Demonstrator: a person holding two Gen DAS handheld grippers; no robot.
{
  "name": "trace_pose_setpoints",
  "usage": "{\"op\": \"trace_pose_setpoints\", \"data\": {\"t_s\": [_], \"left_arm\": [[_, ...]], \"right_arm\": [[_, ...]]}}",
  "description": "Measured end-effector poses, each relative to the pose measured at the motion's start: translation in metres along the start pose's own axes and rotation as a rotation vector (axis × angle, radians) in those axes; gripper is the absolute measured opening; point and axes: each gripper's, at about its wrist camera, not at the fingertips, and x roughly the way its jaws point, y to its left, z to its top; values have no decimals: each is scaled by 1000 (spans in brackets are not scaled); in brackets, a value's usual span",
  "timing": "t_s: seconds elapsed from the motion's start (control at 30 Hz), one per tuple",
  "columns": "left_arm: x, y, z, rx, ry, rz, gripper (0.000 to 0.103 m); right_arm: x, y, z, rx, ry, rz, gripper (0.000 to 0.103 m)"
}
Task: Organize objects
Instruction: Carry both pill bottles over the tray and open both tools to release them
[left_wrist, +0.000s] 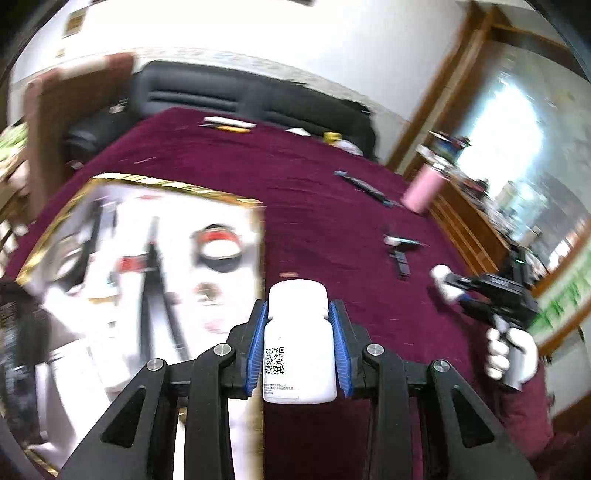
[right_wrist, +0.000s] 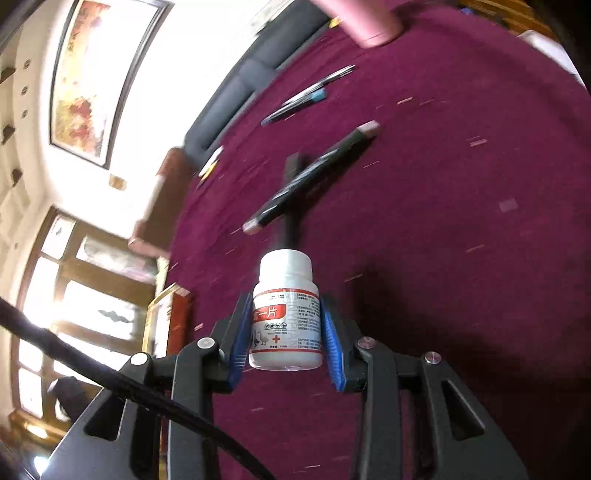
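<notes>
On the far left of the left wrist view we saw a gold-edged box (left_wrist: 147, 258) with a white, blurred picture lid lying on the maroon velvet tablecloth (left_wrist: 314, 206); no print there was sharp enough to read. Moving right, our left gripper (left_wrist: 298, 314) had its blue ribbed pads clenched on a white plastic pill bottle with a white cap (left_wrist: 299, 343), held above the box's right edge and the cloth. It showed us a QR code and small lines below that we could not make out. Further right lay dark pens (left_wrist: 400, 254), then a pink cylindrical tumbler (left_wrist: 421, 190), and at the edge a white-gloved hand (left_wrist: 511, 354) gripping the other tool.

In the right wrist view, a framed painting (right_wrist: 96, 77) hung at left. In the centre, our right gripper (right_wrist: 286, 332) clamped a second white pill bottle with a red-banded label (right_wrist: 286, 325) above the cloth: white characters ending "一片", a red cross, little goose drawings. Beyond it lay a black marker (right_wrist: 314, 177).
</notes>
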Motion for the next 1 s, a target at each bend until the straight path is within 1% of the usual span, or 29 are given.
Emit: {"op": "trace_pose_setpoints", "data": {"t_s": [0.1,0.23,0.47,0.53,0.57,0.63,0.77,0.83,0.93,1.0], "left_arm": [[-1,24,-5,-47,-12,53,29],[0,47,-16,-68,-16,103,29],[-14,63,-37,-80,0,98,29],[-20,63,-45,-85,17,89,29],[-23,64,-49,-83,25,88,29],[-27,65,-57,-85,41,89,29],[-26,65,-67,-95,61,75,29],[-21,66,-70,-97,76,82,29],[-15,68,-72,-95,85,98,29],[-12,66,-72,-81,85,108,29]], "right_arm": [[21,36,-8,-46,56,45,33],[56,84,-23,-116,140,87,34],[116,149,-67,-213,305,144,34],[137,167,-82,-247,359,152,34],[145,176,-96,-261,380,154,34],[161,189,-111,-284,418,161,34],[187,210,-132,-339,481,144,34],[196,217,-141,-371,505,112,34],[197,224,-150,-410,507,76,34],[194,223,-148,-446,490,28,34]]}}
